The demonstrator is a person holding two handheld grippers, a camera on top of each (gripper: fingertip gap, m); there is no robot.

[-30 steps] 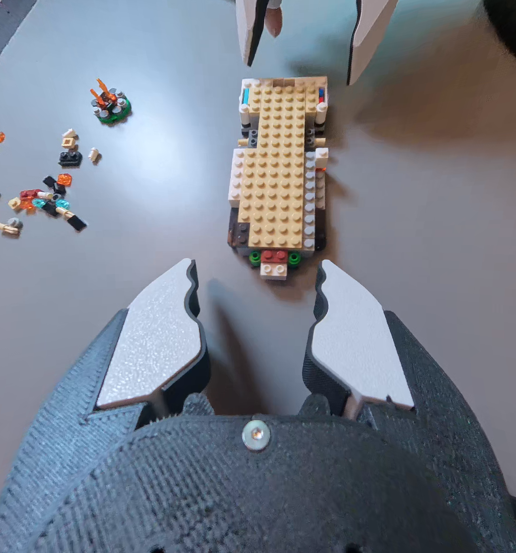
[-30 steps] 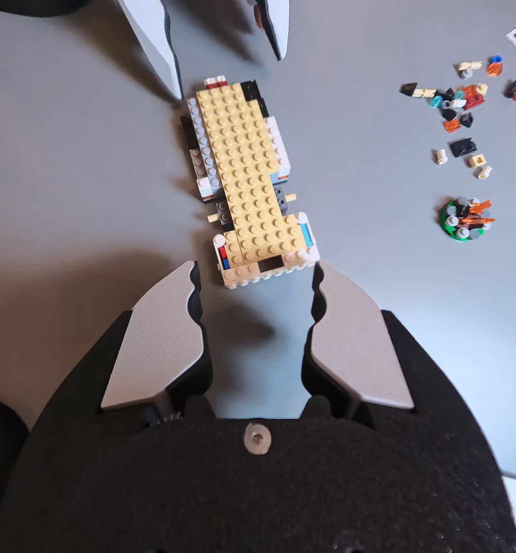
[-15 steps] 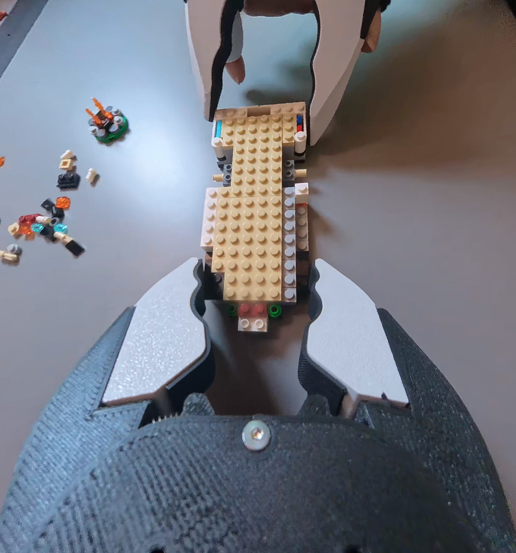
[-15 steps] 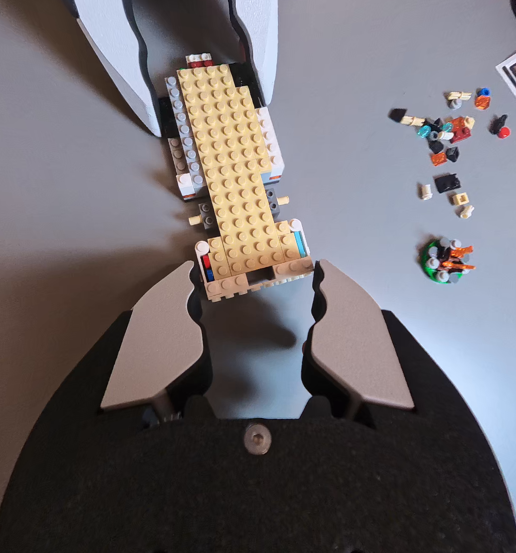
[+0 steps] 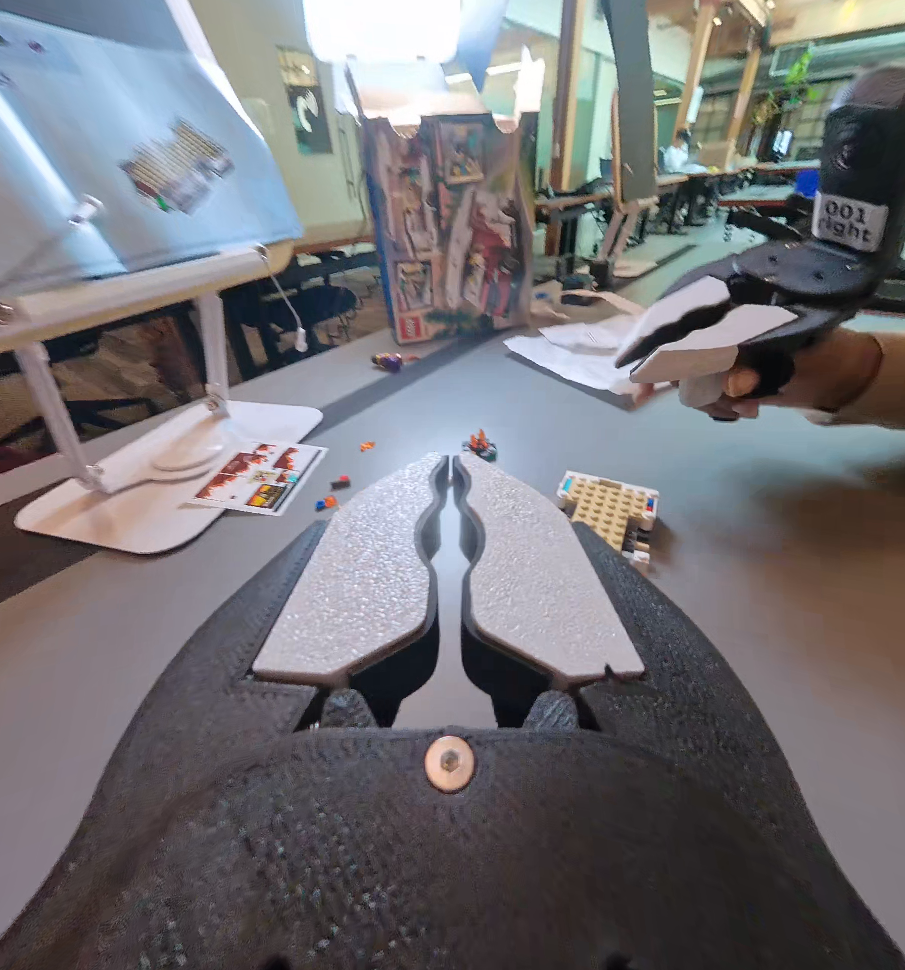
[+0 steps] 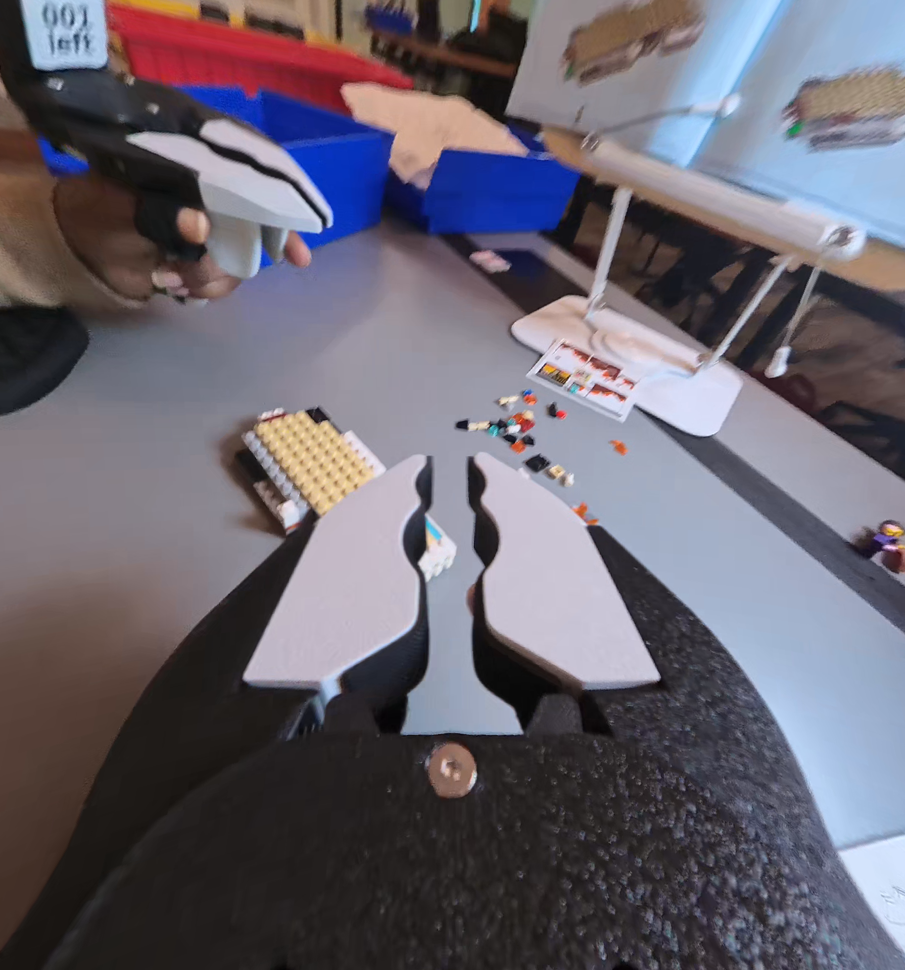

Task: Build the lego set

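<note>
Grey tabletop (image 5: 754, 656) in a large workshop room, with benches and posts in the background, carries everything shown.

Left to right in the left wrist view: a white stand (image 5: 140, 488) at 9 o'clock props a large instruction sheet (image 5: 124, 157) at a slant, presumably so it can be read while working. A small printed leaflet (image 5: 258, 480) lies against the stand's base. Loose small bricks (image 5: 329, 501) lie scattered just past it. A round green piece with orange flames (image 5: 481, 449) sits at 12 o'clock, just beyond the fingertips. A tall printed box (image 5: 450, 231) stands upright farther back.

The left gripper (image 5: 450, 464) is raised off the table, its jaws drawn together to a hairline slit, with nothing between them. The tan-topped brick model (image 5: 610, 506) lies flat on the table at 1 o'clock from these fingertips, near but apart, partly hidden by the gripper body.

The right gripper (image 5: 628, 367) shows at 2 o'clock, held in a hand (image 5: 744, 388) above white papers (image 5: 571, 346), well apart from the model.

In the right wrist view the model (image 6: 308, 462) lies at 10 o'clock of the right gripper (image 6: 449, 464), whose jaws stand narrow with bare table showing between the tips; it grasps nothing. One end of the model passes under its left finger (image 6: 355, 567). Loose bricks (image 6: 513, 428) lie at 1 o'clock, blue bins (image 6: 481, 189) stand beyond, and a small purple figure (image 6: 886, 535) lies at 3 o'clock.
</note>
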